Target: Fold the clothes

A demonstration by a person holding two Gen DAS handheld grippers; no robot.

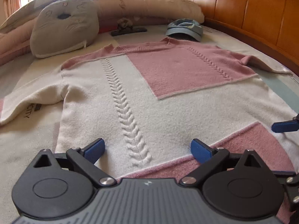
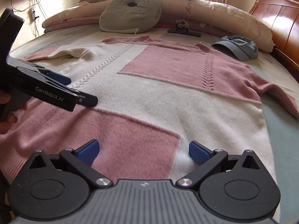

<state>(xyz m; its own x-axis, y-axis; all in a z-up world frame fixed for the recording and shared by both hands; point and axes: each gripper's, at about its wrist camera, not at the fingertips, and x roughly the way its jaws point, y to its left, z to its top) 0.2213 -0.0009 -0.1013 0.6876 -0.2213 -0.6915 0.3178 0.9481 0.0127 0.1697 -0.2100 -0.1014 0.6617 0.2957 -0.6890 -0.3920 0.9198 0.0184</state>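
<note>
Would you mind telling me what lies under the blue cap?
The cap rests on the bed sheet beside the sweater's collar. Whatever sits beneath its crown is covered and cannot be seen.

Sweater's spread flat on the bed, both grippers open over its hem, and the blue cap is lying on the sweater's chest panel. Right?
Not quite. The blue cap lies on the bed beyond the sweater, near its collar, not on the chest panel; the right wrist view shows it. The rest holds: left gripper and right gripper are open over the hem.

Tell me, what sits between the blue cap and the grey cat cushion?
In both views, a dark clip topped by a small brownish decoration lies on the bed between the blue cap and the grey cat cushion.
</note>
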